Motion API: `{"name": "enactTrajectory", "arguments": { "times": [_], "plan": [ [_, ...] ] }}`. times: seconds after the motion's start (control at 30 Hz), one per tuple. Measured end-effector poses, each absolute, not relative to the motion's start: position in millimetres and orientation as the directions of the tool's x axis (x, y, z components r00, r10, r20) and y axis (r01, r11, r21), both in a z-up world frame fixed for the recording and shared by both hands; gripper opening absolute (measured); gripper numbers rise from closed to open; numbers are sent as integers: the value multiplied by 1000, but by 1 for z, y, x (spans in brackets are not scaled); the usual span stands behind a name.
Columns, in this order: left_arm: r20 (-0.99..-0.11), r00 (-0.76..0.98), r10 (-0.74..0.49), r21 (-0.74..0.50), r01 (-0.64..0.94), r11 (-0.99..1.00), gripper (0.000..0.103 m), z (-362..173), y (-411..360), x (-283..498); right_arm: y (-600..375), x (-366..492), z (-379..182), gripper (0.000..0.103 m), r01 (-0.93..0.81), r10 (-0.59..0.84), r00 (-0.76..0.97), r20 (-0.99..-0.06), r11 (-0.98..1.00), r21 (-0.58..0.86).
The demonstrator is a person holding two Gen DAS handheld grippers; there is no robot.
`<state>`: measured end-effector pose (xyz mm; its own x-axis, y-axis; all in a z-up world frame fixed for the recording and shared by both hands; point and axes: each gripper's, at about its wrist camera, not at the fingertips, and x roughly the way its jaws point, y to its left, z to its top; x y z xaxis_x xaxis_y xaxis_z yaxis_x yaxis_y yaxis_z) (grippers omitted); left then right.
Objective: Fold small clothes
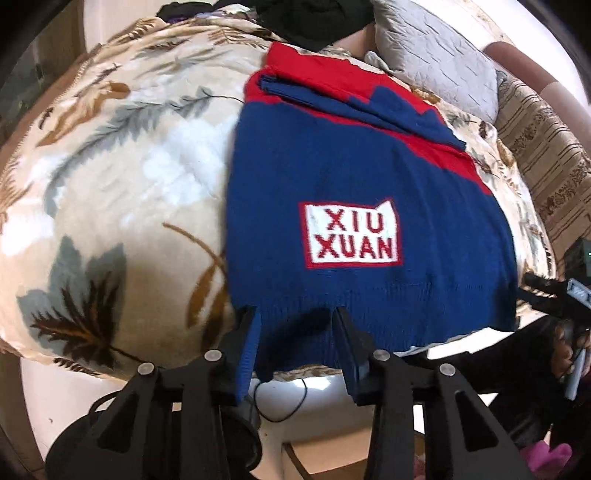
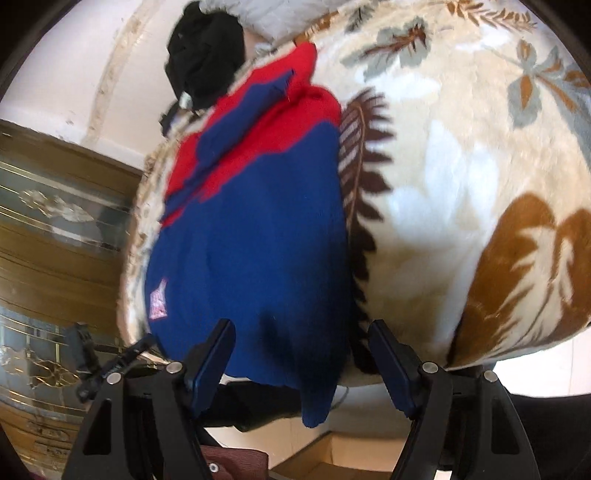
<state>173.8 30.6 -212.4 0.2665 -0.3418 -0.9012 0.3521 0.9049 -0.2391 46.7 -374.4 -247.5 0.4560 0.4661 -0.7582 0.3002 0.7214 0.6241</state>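
Observation:
A small blue and red knit sweater (image 1: 354,177) with a white "XIU XUAN" patch (image 1: 352,234) lies flat on the leaf-print blanket (image 1: 122,177), its sleeves folded across the red top. Its hem hangs over the near edge of the bed. My left gripper (image 1: 295,321) is open, its fingers either side of the hem's left part. My right gripper (image 2: 301,332) is open around the hem's right corner, which hangs between the fingers; the sweater (image 2: 258,229) fills the middle of that view. The right gripper also shows in the left wrist view (image 1: 543,291) at the sweater's right edge.
A grey quilted pillow (image 1: 439,51) and a pile of black clothes (image 1: 310,18) lie at the far end of the bed. A brown patterned bedcover (image 1: 546,158) is to the right. A cabinet with glass doors (image 2: 55,229) stands left of the bed. The floor and a cable (image 1: 291,398) lie below the bed edge.

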Motion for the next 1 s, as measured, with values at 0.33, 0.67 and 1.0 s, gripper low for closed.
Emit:
{"name": "enactTrajectory", "arguments": {
  "times": [0.33,0.67,1.0],
  "plan": [
    [-892,231,-389,-302,338,891,23,-218,37,174,-354,46,-251,29,302,390,408,-825,795,526],
    [-867,179,-466,-400,310,862,3,-223,36,178,-338,50,-248,15,260,340,404,-849,847,463],
    [-802,274,-531,-429,355,831,4,-172,59,184,-354,65,-185,10,139,387,545,-744,833,536]
  ]
}}
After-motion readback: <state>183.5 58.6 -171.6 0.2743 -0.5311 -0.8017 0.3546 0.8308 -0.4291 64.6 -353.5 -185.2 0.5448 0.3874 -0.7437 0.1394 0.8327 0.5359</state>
